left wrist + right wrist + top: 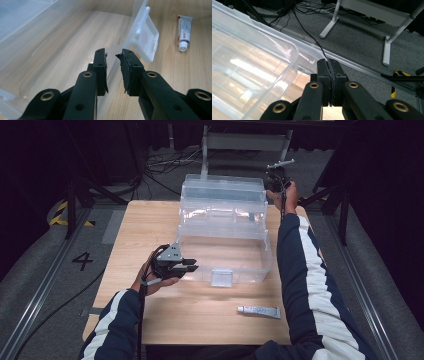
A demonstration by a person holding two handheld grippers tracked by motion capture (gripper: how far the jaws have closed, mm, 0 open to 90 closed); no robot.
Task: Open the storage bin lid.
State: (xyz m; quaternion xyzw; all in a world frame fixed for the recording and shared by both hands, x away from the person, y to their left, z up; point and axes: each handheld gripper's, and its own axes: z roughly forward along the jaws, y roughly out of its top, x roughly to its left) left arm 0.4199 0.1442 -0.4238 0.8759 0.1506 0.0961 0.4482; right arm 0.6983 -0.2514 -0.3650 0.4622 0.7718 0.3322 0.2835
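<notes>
Container (225,245) of clear plastic stands open at mid-table (150,320), long axis across it. Left gripper (187,265) fingers (100,65), slightly apart, straddle its near-left wall. Right gripper (276,179) fingers (323,75), pressed together on nothing, sit beside the raised lid's (222,187) far-right corner.

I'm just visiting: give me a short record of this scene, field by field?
Setting: wooden table
Main thing: clear plastic storage box, opened, with its lid tipped back
Left gripper: jaws astride the box's near-left wall, narrow gap, grip uncertain
Right gripper: jaws shut, at the lid's far right corner
Latch: hanging open on the box's front
Also on table: small white tube, lying flat
</notes>
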